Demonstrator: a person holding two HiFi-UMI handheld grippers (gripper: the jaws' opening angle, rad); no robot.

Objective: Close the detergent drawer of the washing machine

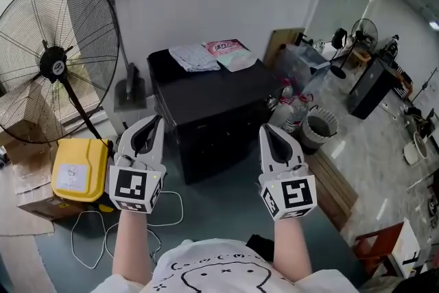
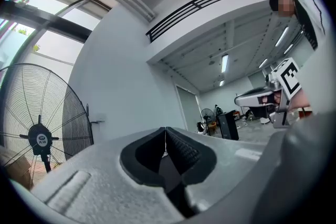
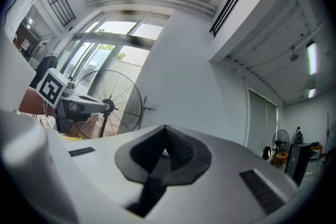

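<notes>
Left tongs (image 1: 157, 120) and right tongs (image 1: 265, 128) are both pinched shut and empty, held clear of the washing machine (image 1: 206, 96). I cannot tell whether its drawer is in or out.

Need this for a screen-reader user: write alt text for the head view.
Seen from above, a person holds the left claw and right claw side by side, both shut and empty, pointing toward a black boxy unit with a cloth and pink packet on top. A large standing fan and a yellow container stand at left.

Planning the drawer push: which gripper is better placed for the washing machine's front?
Right, narrowly: the right gripper overlaps the washing machine's front corner, the left gripper sits beside it. Both shut; drawer not discernible.
</notes>
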